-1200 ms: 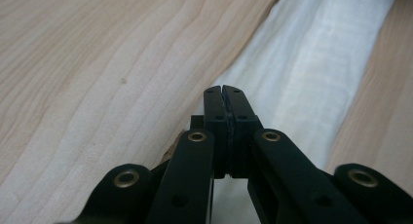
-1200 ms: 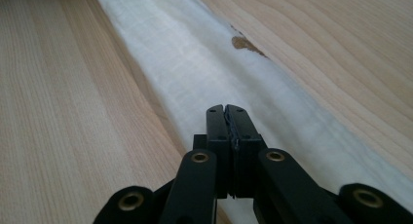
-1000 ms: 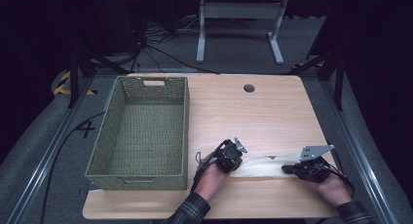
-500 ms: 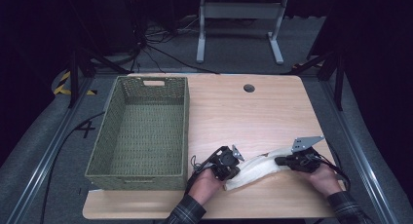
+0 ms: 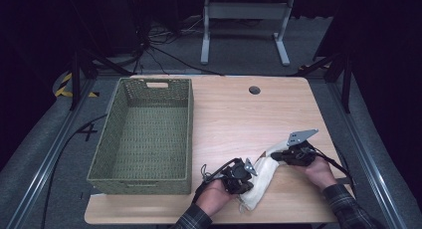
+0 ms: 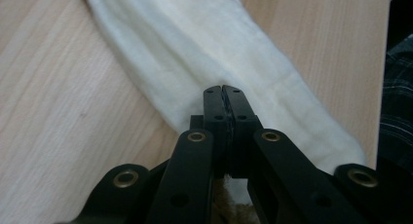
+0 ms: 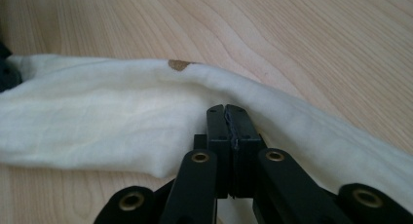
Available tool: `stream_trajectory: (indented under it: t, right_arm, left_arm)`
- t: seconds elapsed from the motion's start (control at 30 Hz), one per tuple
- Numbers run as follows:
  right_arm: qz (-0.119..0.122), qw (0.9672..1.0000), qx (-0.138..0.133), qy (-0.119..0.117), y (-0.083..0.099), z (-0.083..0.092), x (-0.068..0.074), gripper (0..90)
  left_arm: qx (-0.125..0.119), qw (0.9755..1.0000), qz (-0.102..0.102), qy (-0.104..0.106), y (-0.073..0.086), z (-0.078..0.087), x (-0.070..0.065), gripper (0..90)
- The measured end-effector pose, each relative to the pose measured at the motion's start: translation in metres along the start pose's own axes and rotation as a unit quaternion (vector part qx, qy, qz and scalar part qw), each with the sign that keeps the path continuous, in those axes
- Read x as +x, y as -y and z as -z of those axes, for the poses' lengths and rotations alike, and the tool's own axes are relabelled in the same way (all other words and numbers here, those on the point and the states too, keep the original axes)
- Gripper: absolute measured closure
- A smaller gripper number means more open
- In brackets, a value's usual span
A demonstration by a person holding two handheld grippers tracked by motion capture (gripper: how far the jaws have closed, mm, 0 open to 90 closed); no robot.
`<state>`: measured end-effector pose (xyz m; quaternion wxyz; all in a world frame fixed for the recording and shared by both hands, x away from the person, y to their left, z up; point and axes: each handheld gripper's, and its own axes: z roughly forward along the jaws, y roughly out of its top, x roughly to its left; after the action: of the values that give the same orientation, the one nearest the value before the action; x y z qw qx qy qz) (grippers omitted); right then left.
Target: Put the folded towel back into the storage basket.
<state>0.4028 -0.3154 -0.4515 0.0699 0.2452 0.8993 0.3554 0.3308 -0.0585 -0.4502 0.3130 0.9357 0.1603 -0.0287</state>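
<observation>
Left gripper [image 6: 222, 89] jaws pressed together, cloth [image 6: 209, 63] pinched in them near its near end, judging by the fabric bunched under the jaws in the left gripper view; right gripper [image 7: 226, 108] jaws also together, clamped on the same cloth at its far-right end; the pinch itself is hidden under the black jaws in both gripper views, so how much fabric each holds can't be told.

Risks from here: thin pinch at either end could slip if the 2 hands pull apart too hard; slack middle could drag on the tabletop [image 5: 234, 119] and bunch or twist; if the cloth is meant for the basket [image 5: 144, 134], a loose end could catch on the basket rim on the way over; 2 hands moving unevenly would skew the cloth.

Cloth in the high view [image 5: 263, 171]: cream-white, soft, gauzy weave, folded or rolled into a long band; lies on the near right part of the tabletop, running diagonally between the 2 grippers; small brown spot [image 7: 178, 65] on its far edge in the right gripper view; green woven basket sits left, apart from the cloth.
</observation>
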Motion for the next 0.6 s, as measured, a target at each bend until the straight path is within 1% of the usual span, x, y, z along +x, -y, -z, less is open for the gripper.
stream_trajectory:
  t: [0.07,0.13,0.17,0.2,0.23,0.27,0.3,0.4,0.43,0.47,0.53,0.6]
  right_arm:
    - [0.001,1.0,0.001,-0.004,-0.003,-0.003,-0.002,89.5]
    - [0.005,1.0,0.001,-0.007,-0.007,-0.006,-0.004,89.5]
    - [0.006,1.0,0.001,-0.007,-0.009,-0.008,-0.004,89.5]
    - [0.01,0.9999,0.002,-0.008,-0.012,-0.01,-0.003,89.4]
    - [0.014,0.9998,0.0,-0.011,-0.013,-0.012,-0.003,89.4]
    - [0.011,0.9999,0.0,-0.013,-0.014,-0.013,-0.003,89.5]
    - [0.013,0.9998,0.001,-0.013,-0.016,-0.015,-0.003,89.4]
    - [0.022,0.9996,0.004,-0.017,-0.023,-0.02,-0.001,89.4]
    - [0.026,0.9995,0.002,-0.019,-0.025,-0.023,0.0,89.4]
    - [0.029,0.9993,0.001,-0.023,-0.028,-0.027,0.001,89.4]
    - [0.034,0.999,0.001,-0.028,-0.033,-0.032,0.003,89.4]
    - [0.038,0.9987,-0.001,-0.032,-0.038,-0.037,0.006,89.4]
  left_arm:
    - [0.001,0.9999,-0.009,0.007,-0.001,-0.002,-0.002,89.6]
    - [0.0,0.9999,-0.012,0.012,-0.003,-0.003,-0.005,89.7]
    - [0.003,0.9997,-0.016,0.016,-0.004,-0.004,-0.006,89.6]
    - [0.003,0.9997,-0.015,0.019,-0.004,-0.005,-0.007,89.7]
    - [0.003,0.9996,-0.018,0.021,-0.004,-0.005,-0.008,89.6]
    - [0.002,0.9996,-0.018,0.023,-0.005,-0.006,-0.01,89.6]
    - [0.001,0.9994,-0.022,0.025,-0.005,-0.007,-0.011,89.6]
    - [-0.001,0.999,-0.026,0.036,-0.007,-0.01,-0.013,89.6]
    - [0.002,0.9989,-0.024,0.04,-0.008,-0.011,-0.015,89.7]
    - [0.002,0.9989,-0.024,0.04,-0.008,-0.011,-0.015,89.7]
    - [-0.001,0.9985,-0.033,0.044,-0.009,-0.013,-0.017,89.6]
    - [0.0,0.9982,-0.034,0.049,-0.01,-0.014,-0.018,89.6]
